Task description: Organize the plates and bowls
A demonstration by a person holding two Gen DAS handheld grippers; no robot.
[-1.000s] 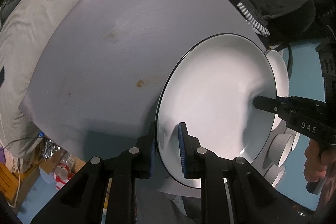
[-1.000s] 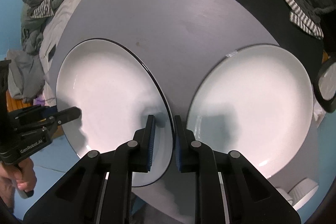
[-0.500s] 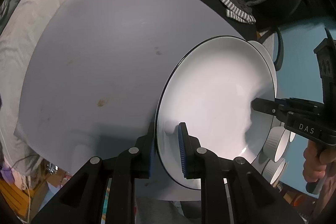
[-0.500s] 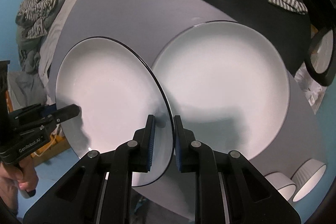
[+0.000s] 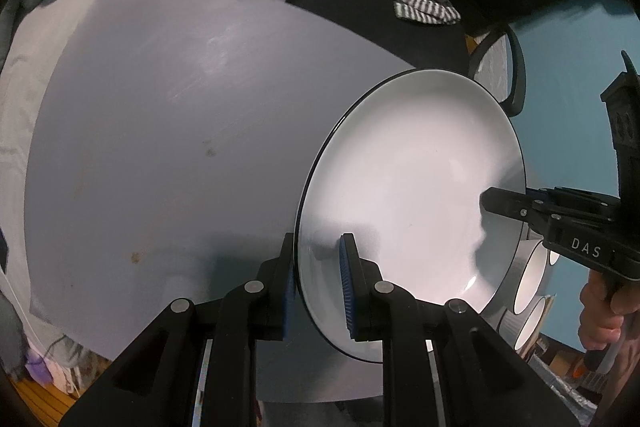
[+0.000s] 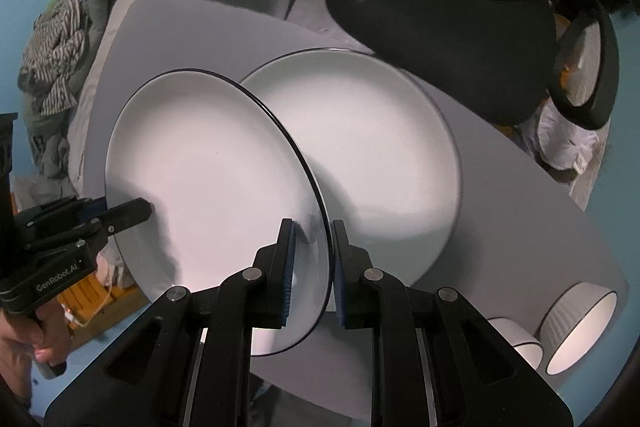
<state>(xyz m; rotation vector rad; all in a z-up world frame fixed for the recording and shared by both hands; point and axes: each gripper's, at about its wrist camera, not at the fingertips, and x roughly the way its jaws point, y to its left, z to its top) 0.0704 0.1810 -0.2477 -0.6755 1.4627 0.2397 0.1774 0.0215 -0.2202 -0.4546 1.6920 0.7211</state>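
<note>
Plate duty: the round white plate with a thin black rim (image 5: 408, 195) hangs tilted above the table, caught on opposite edges. My left hand-held gripper (image 5: 318, 283) pinches its near rim between blue pads, one finger on each face, and my right hand-held gripper (image 6: 312, 271) pinches the far rim the same way. Just beyond the held plate, a second round white plate with a dark rim (image 6: 372, 163) lies flat on the grey table (image 5: 160, 131), partly hidden behind it. Two white ribbed bowls with black rims (image 6: 576, 331) sit near the table's right end. A black office chair (image 6: 436, 39) draped with a striped cloth stands behind the table.
</note>
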